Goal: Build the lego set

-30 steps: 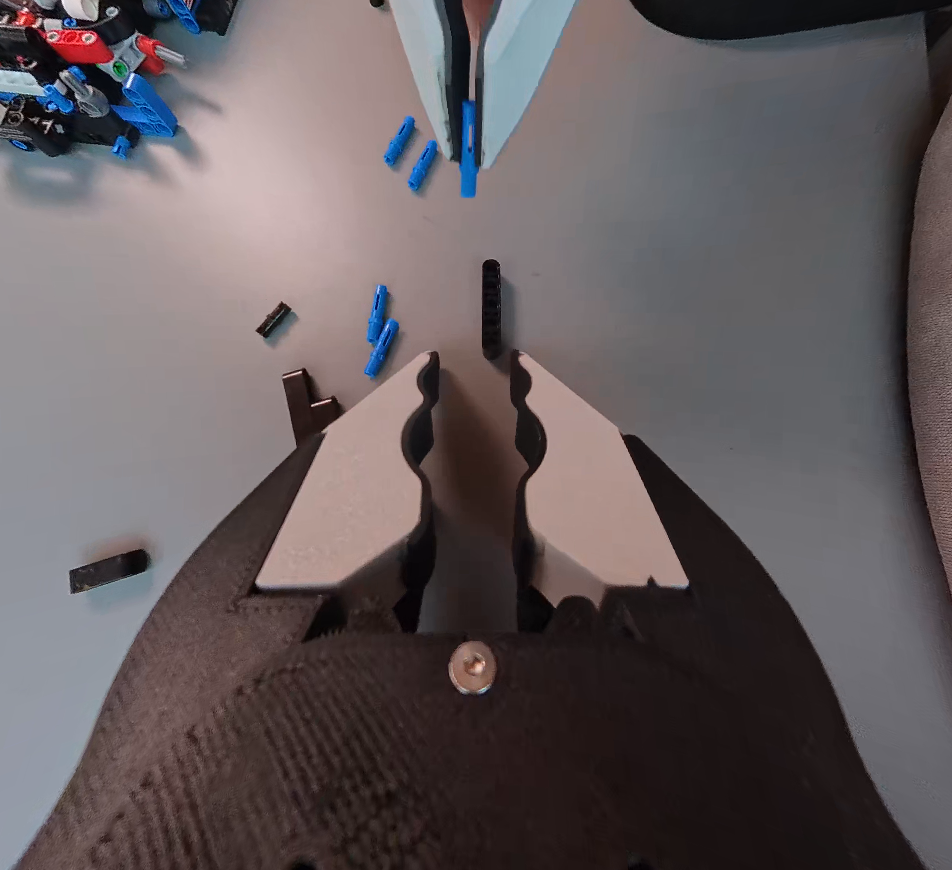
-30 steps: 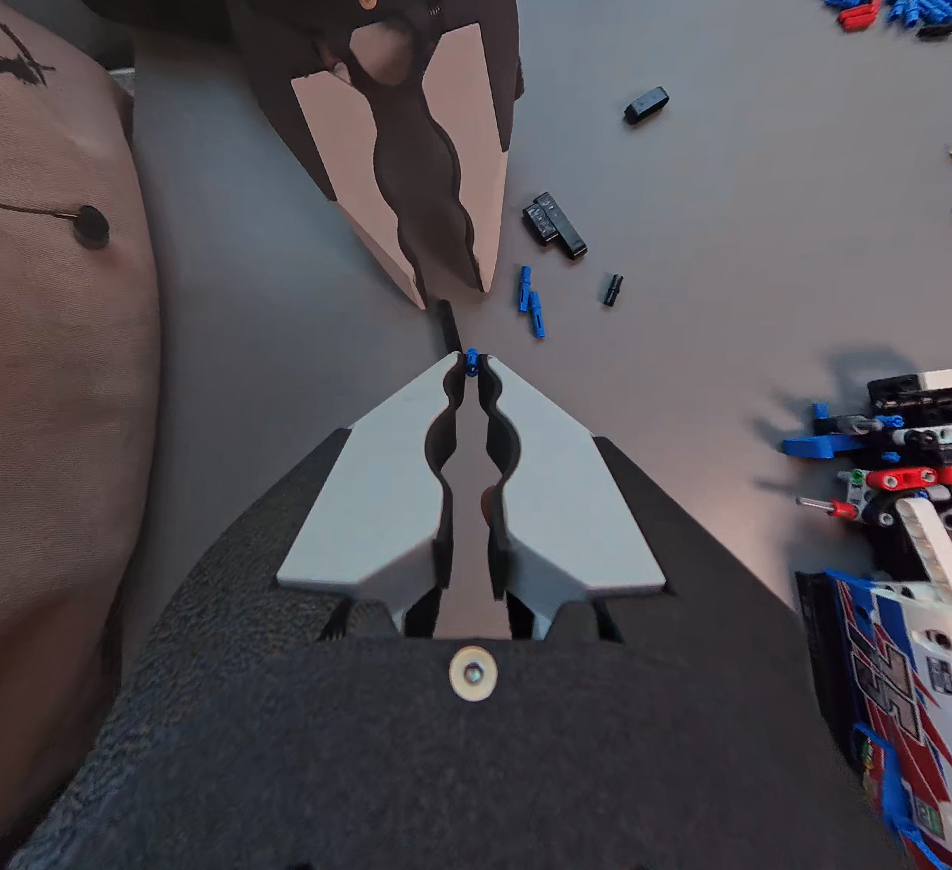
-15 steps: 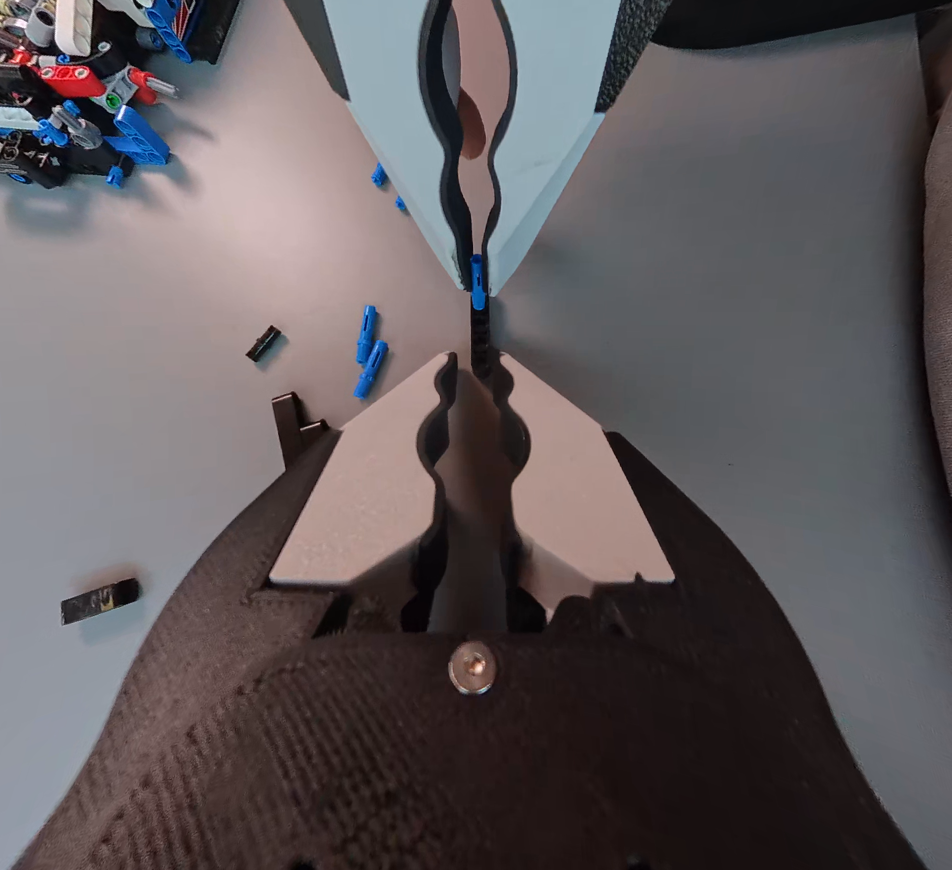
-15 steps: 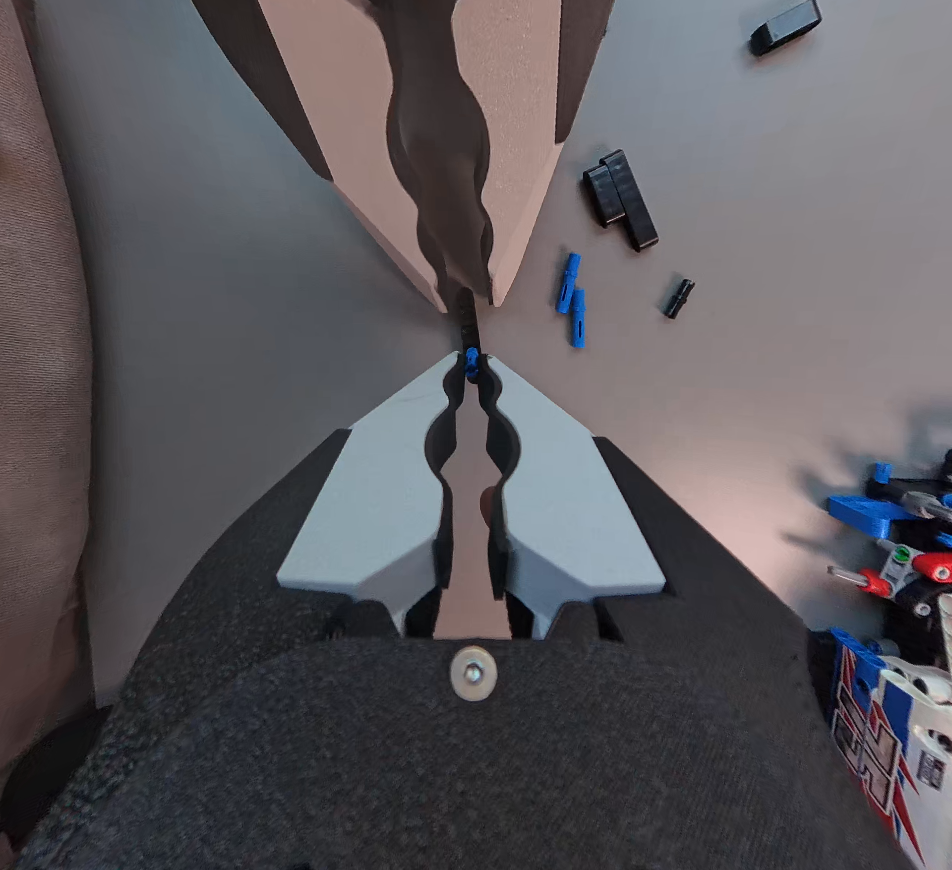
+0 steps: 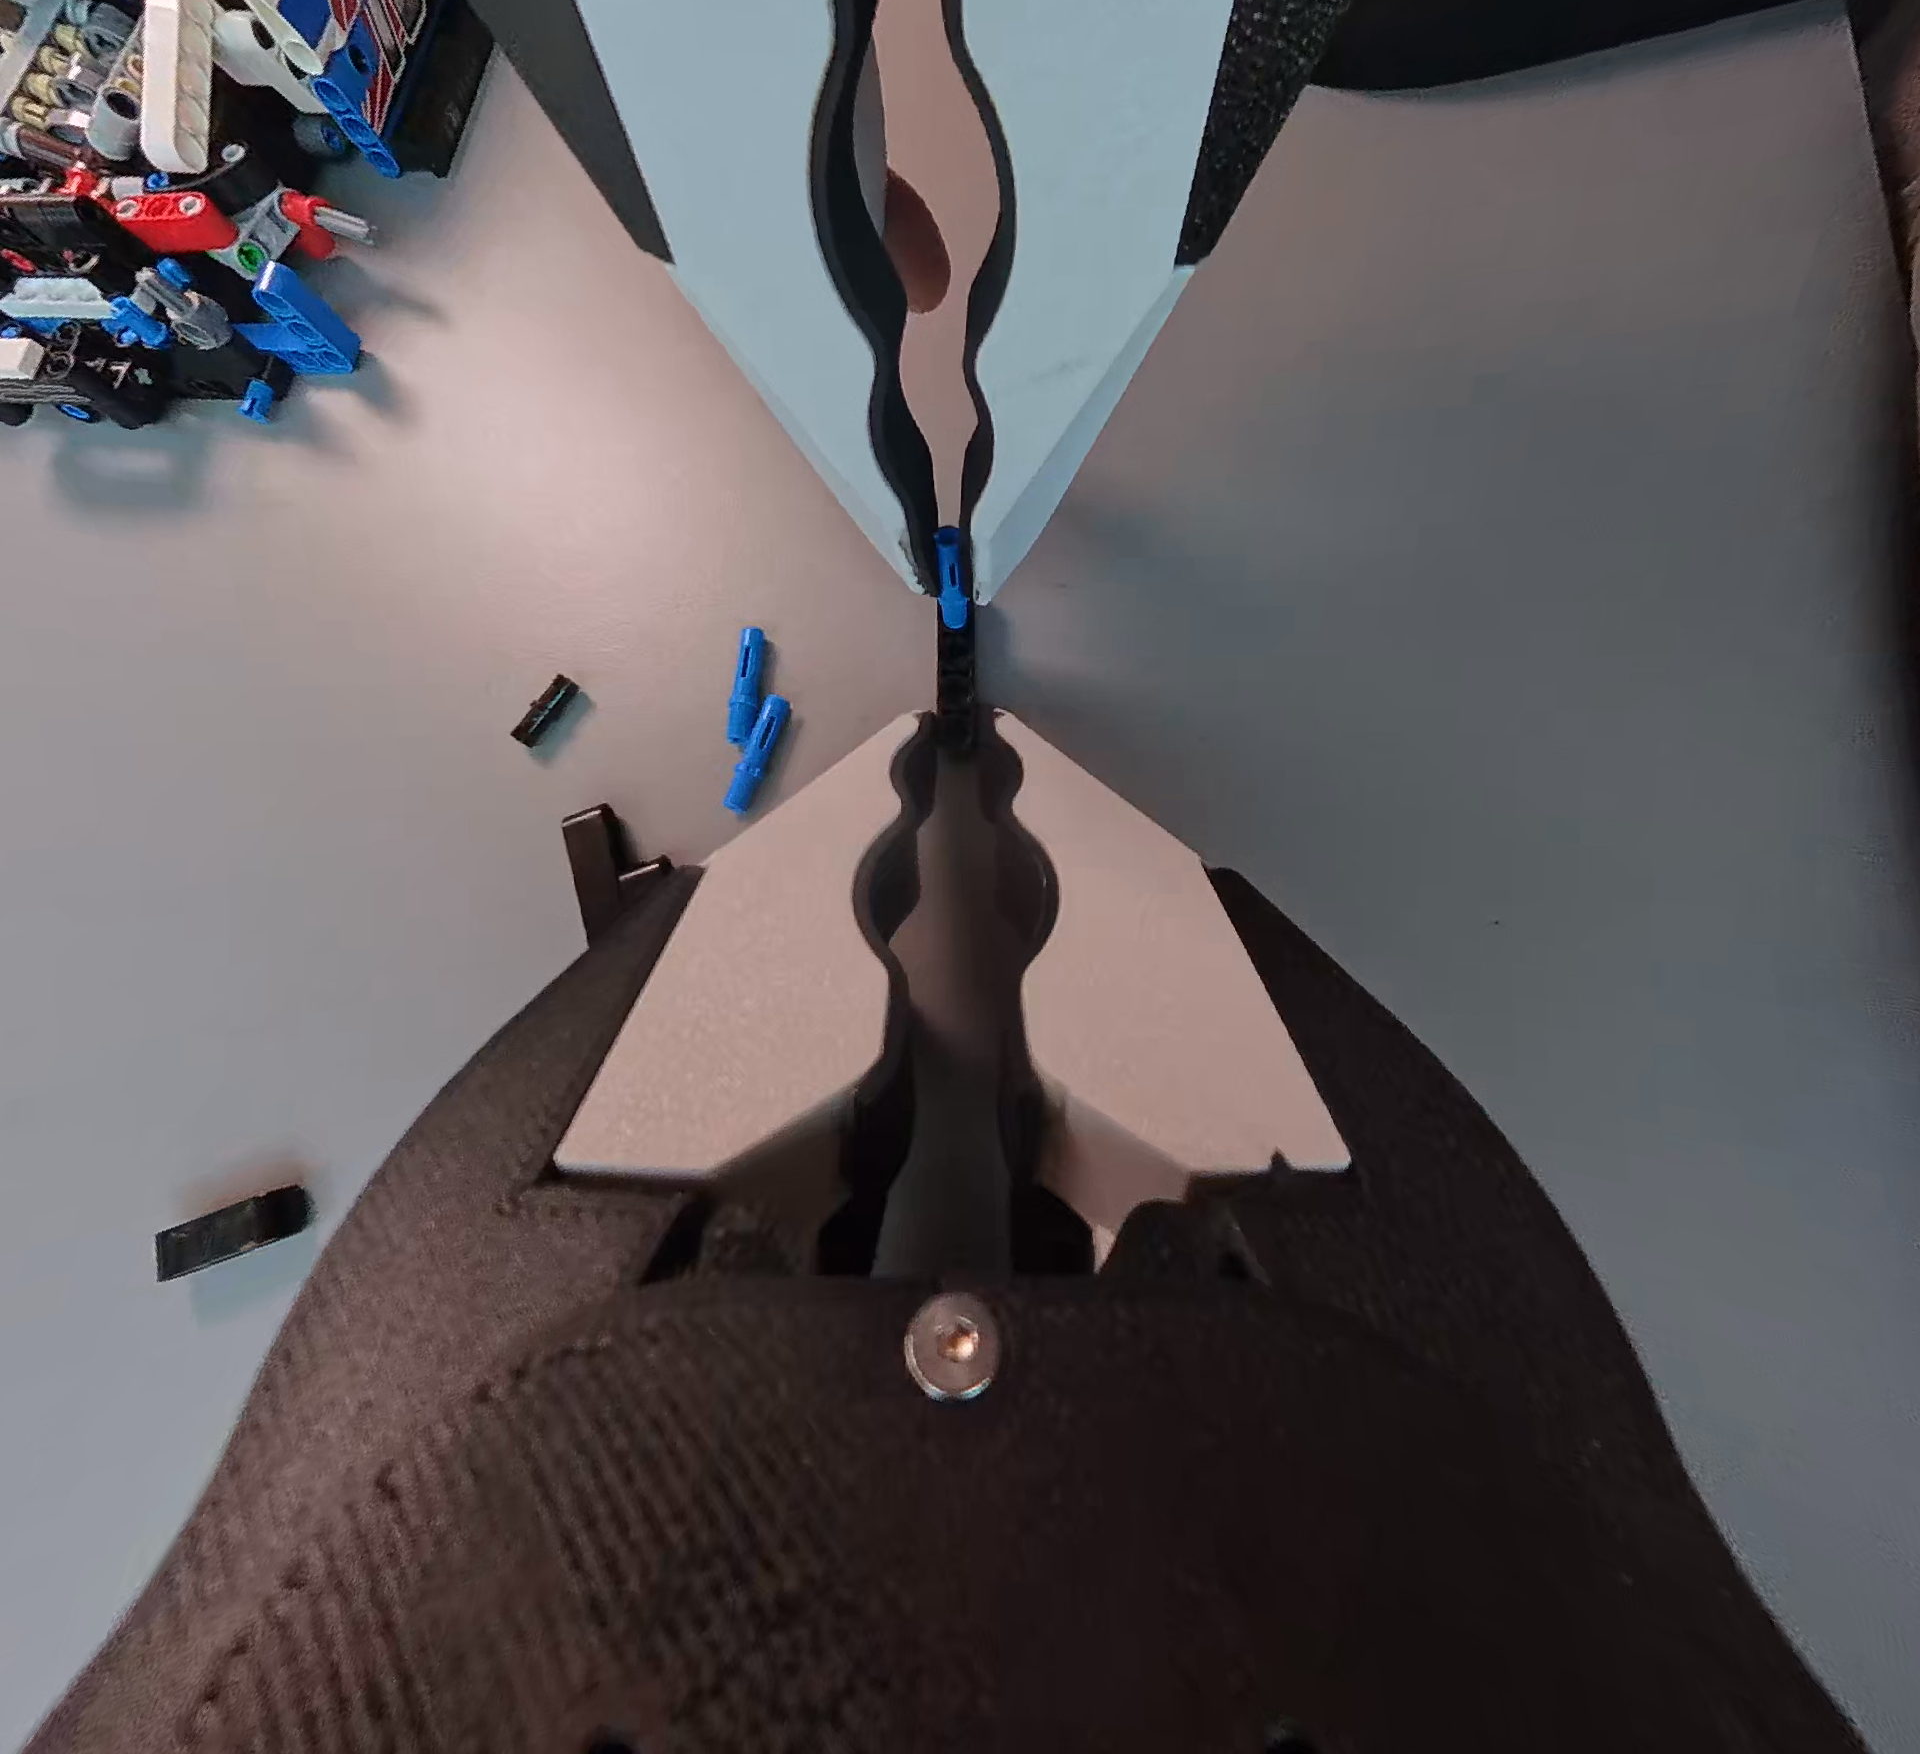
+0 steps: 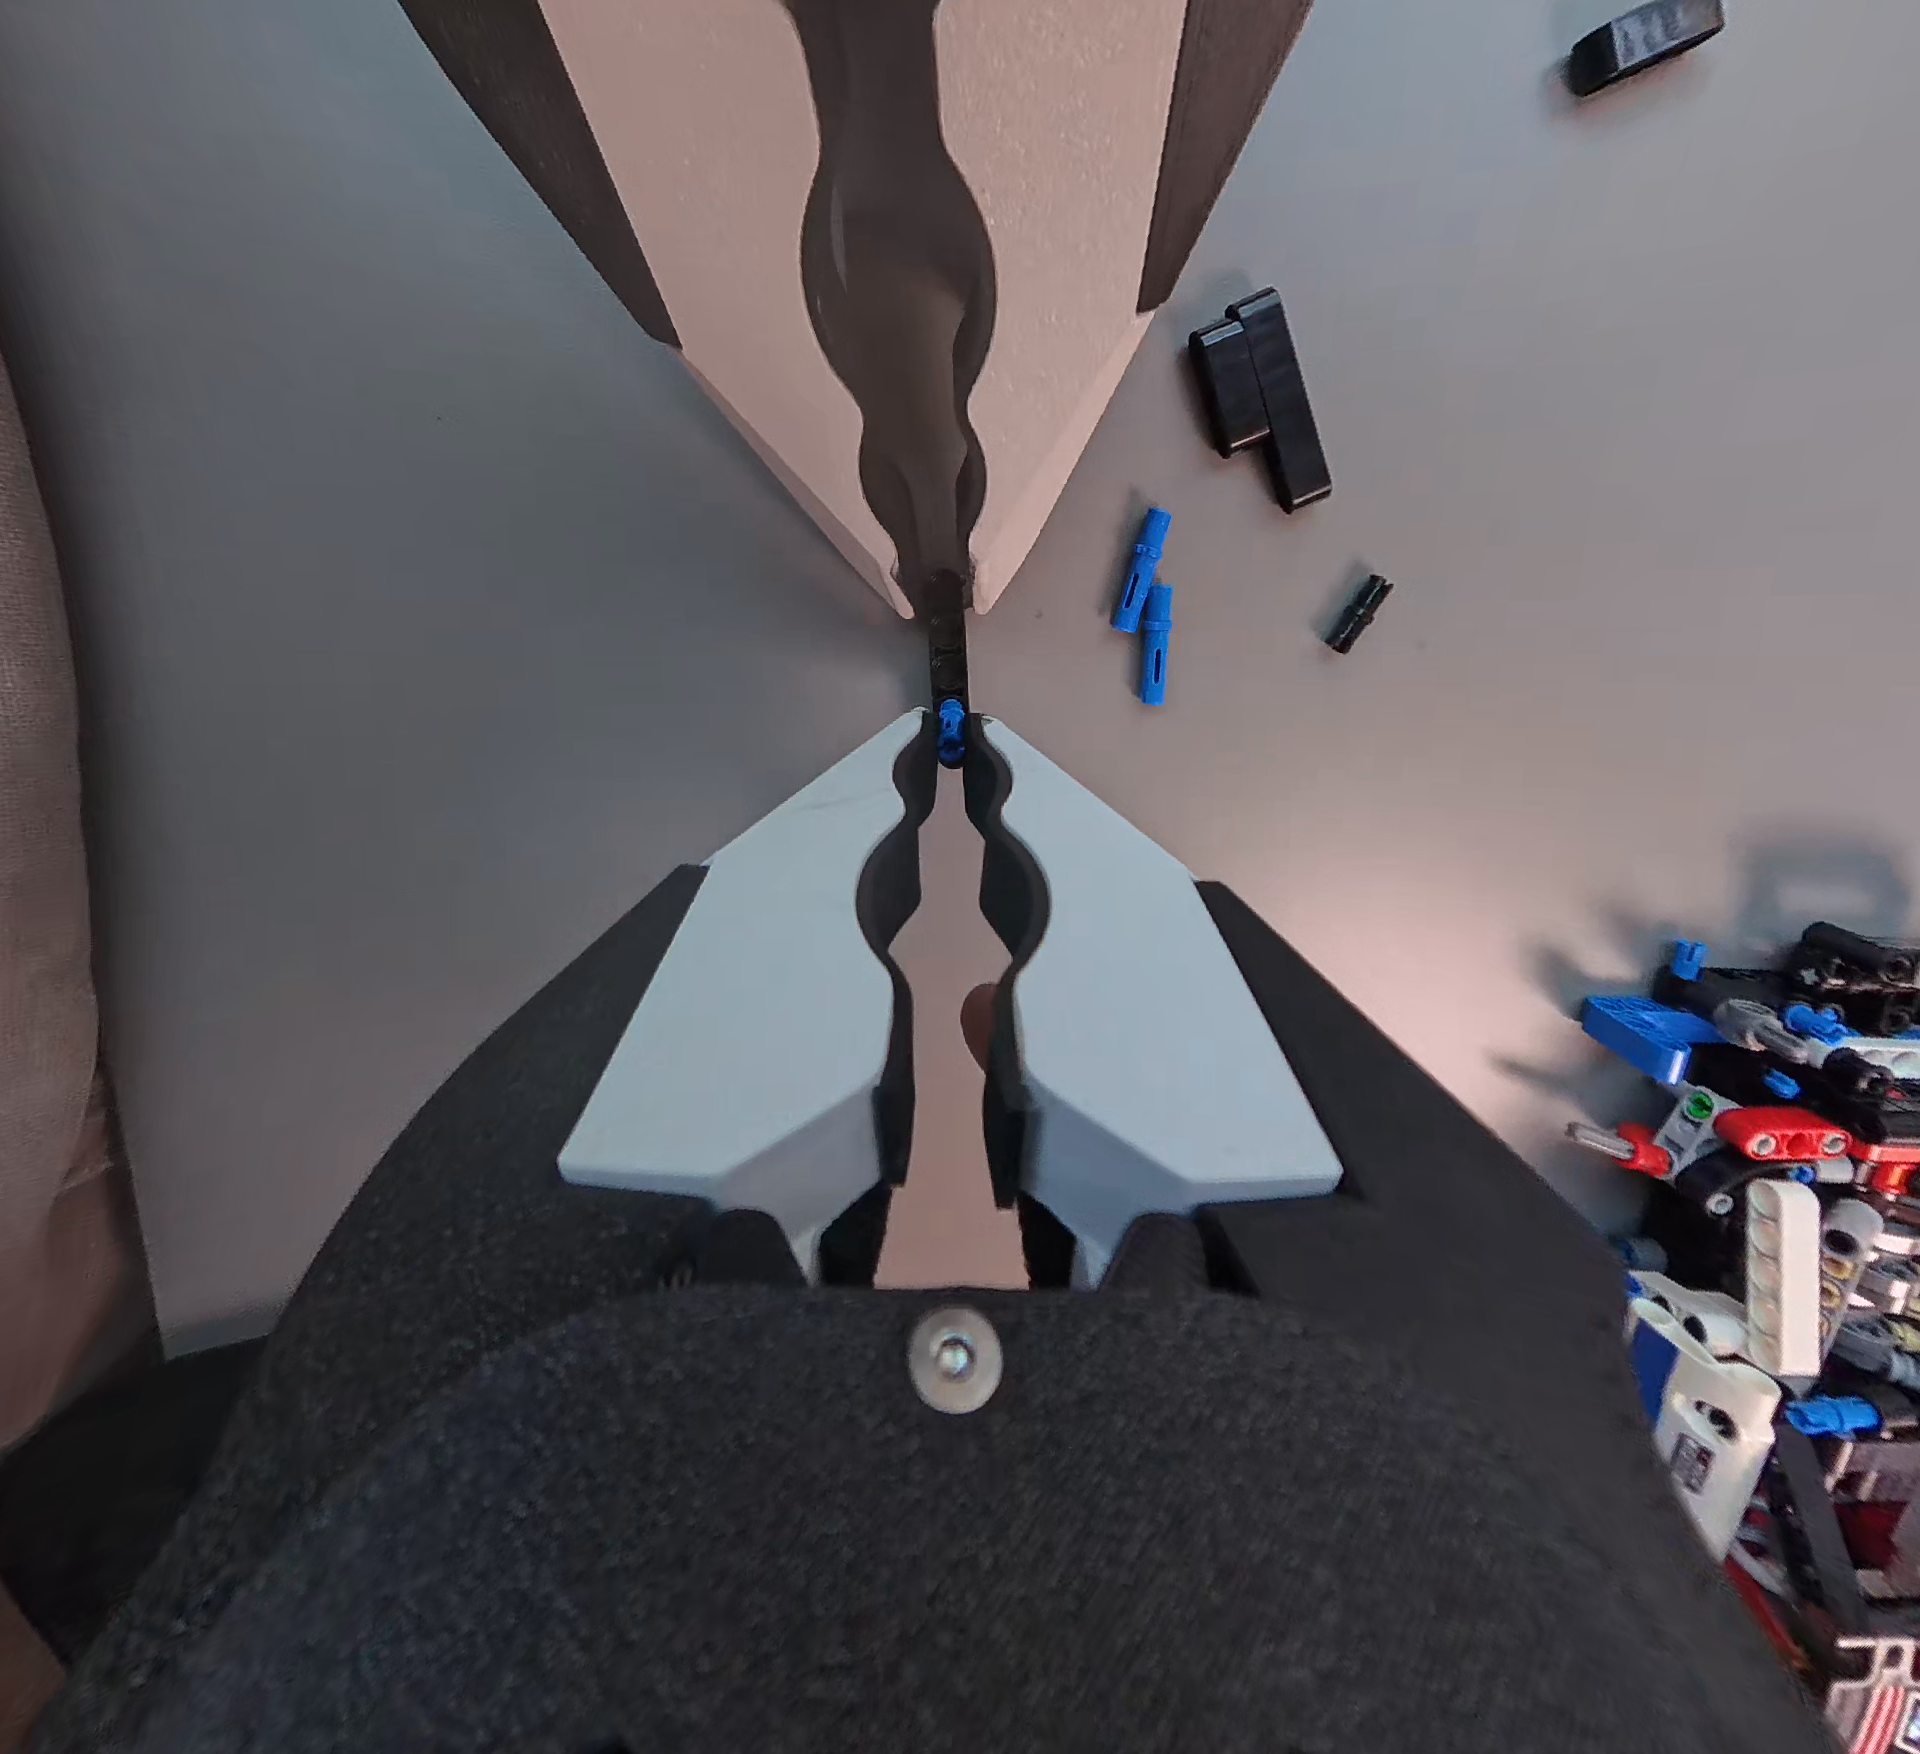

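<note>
Frame centre: left gripper [image 5: 954,717] clamps a black beam [image 5: 957,681]; right gripper [image 6: 951,717] pinches a blue pin [image 6: 949,730], tip meeting the beam's end. Step: pinning the beam. Next likely needs straight alignment, steady push. Part-built model [image 5: 156,146] sits upper left.

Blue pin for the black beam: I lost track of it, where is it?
The short blue plastic pin is pinched in the right claw, touching the thin black beam held opposite by the left claw.
</note>
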Demonstrator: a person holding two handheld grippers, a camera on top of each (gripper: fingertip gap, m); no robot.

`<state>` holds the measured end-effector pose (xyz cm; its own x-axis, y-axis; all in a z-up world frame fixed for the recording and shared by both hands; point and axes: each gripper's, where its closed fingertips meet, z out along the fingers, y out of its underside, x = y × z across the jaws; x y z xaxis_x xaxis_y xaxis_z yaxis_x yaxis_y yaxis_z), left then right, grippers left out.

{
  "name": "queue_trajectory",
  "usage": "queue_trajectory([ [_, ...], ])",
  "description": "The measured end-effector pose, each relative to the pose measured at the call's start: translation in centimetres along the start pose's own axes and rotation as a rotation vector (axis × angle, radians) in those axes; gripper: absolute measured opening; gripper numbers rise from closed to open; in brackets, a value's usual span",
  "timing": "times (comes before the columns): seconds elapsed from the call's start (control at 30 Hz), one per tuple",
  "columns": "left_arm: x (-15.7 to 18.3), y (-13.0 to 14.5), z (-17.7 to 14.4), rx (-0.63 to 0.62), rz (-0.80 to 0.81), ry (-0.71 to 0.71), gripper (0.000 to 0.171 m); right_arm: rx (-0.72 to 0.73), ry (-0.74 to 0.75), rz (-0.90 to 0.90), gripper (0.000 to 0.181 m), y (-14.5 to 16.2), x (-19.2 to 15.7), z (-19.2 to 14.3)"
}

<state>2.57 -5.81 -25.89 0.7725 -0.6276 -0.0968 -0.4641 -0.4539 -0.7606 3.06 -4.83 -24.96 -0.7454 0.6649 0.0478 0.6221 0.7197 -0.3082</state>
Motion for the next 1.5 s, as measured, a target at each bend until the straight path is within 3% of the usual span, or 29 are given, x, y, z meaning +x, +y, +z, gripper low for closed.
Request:
queue_trajectory([
  [0.33, 0.2, -0.1, 0.0, 0.003, 0.018, 0.002, 0.006, -0.032, -0.007, -0.05, 0.002, 0.2, -0.3, 0.7],
  [0.63, 0.0, 0.1, -0.1, 0.0, 0.004, -0.004, 0.006, 0.059, -0.009, 0.042, 0.002, 0.0, -0.1, 0.7],
  [0.73, 0.0, 0.0, 0.0, -0.003, 0.011, -0.016, 0.006, 0.126, 0.002, 0.081, 0.021, 0.0, -0.3, 0.4],
  [0.8, 0.0, 0.0, 0.0, -0.002, 0.006, -0.012, 0.006, 0.156, 0.029, 0.104, 0.023, 0.3, -0.2, -0.2],
  [0.97, 0.0, 0.0, 0.0, -0.003, 0.015, -0.019, 0.006, 0.159, 0.136, 0.181, 0.019, 3.3, 1.6, -2.3],
  [1.13, -0.1, 0.0, 0.0, -0.001, 0.012, -0.034, 0.006, 0.134, 0.108, 0.292, 0.017, 6.7, 2.9, -1.5],
  [1.33, -0.4, -0.2, -0.2, 0.018, -0.025, -0.037, 0.012, 0.144, 0.082, 0.29, 0.006, 6.1, 3.1, -0.5],
  [1.5, -0.9, -1.8, -1.2, 0.124, -0.059, -0.034, 0.015, 0.182, 0.08, 0.26, 0.002, 5.1, 2.4, -0.9],
])
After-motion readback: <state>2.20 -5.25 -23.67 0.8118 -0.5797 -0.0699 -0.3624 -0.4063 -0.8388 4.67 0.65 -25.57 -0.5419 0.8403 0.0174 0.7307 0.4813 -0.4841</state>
